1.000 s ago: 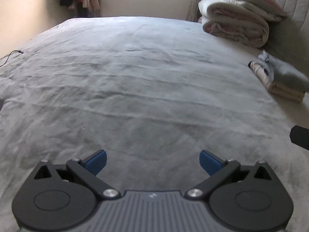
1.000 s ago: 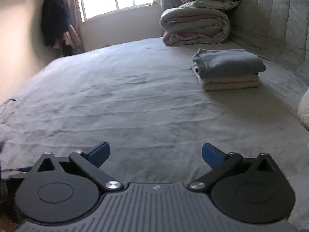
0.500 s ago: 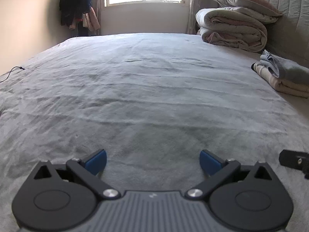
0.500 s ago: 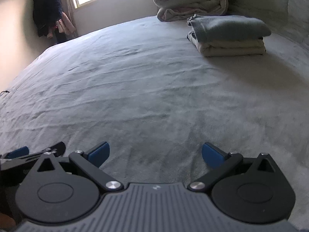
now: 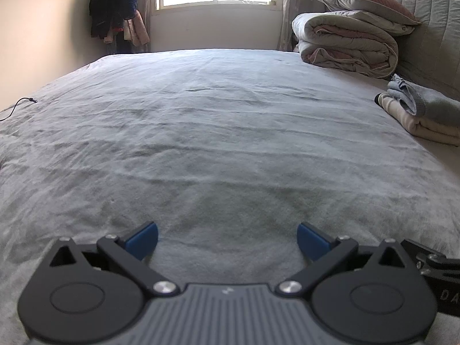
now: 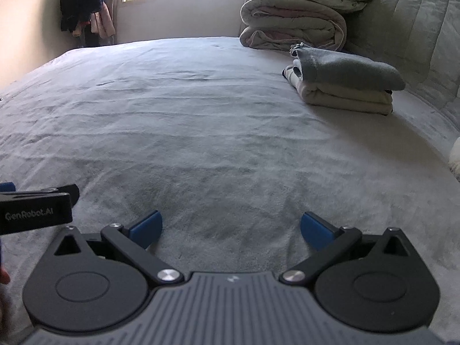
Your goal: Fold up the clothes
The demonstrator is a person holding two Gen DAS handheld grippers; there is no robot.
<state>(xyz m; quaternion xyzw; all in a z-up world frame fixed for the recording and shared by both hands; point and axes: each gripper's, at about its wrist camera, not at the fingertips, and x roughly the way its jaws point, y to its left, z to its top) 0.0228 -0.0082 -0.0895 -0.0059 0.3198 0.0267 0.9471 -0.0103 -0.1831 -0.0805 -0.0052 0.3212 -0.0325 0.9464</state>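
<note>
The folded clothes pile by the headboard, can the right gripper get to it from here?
Probably yes. The right gripper is open and empty, and only bare bed cover lies between it and the folded clothes pile, ahead to its right. It would have to travel across the bed first.

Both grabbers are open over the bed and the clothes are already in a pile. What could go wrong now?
1. The folded stack sits to the right, with the grey top loose on the cream piece; a sweep by the right gripper might topple it.
2. The left gripper and right gripper hang side by side, so they could bump.
3. Open fingers low over the bedspread may snag it.
</note>
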